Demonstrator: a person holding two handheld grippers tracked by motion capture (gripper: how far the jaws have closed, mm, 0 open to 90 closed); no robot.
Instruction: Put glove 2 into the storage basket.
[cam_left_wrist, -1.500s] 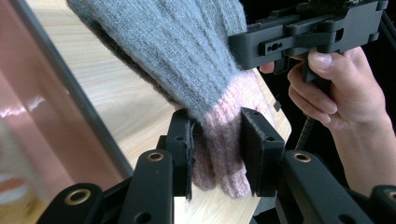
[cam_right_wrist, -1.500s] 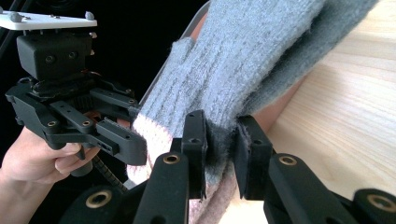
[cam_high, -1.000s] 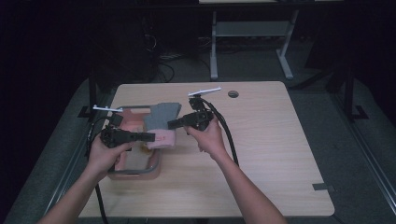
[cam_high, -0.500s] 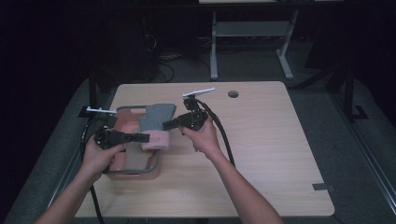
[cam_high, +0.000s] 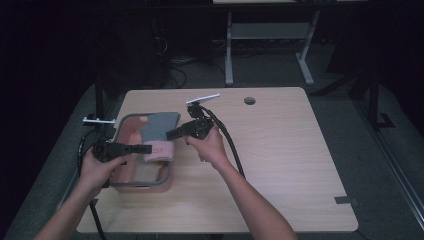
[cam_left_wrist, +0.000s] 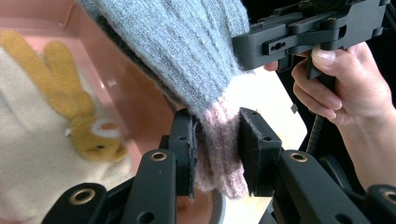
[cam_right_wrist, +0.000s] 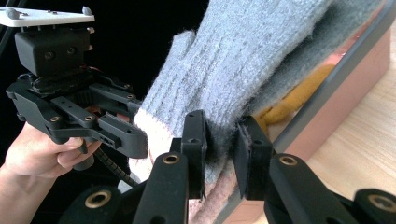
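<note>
Left gripper (cam_left_wrist: 216, 154) is clamped on the pink cuff of a grey knit glove (cam_left_wrist: 187, 56), and the right gripper (cam_right_wrist: 219, 154) pinches its grey part too. No writing readable anywhere. Glove hangs over the pink bin (cam_high: 120, 186) at the desk's (cam_high: 300, 165) left edge, with one cream glove (cam_left_wrist: 28, 140) inside. Light wood desk, dark room.

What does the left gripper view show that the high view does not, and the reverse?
Left gripper view: the left gripper pinching the glove's pink cuff, and a cream glove with a yellow rabbit in the pink bin. High view: the whole table, its round hole and both forearms. Both: the grey glove and the right gripper.
</note>
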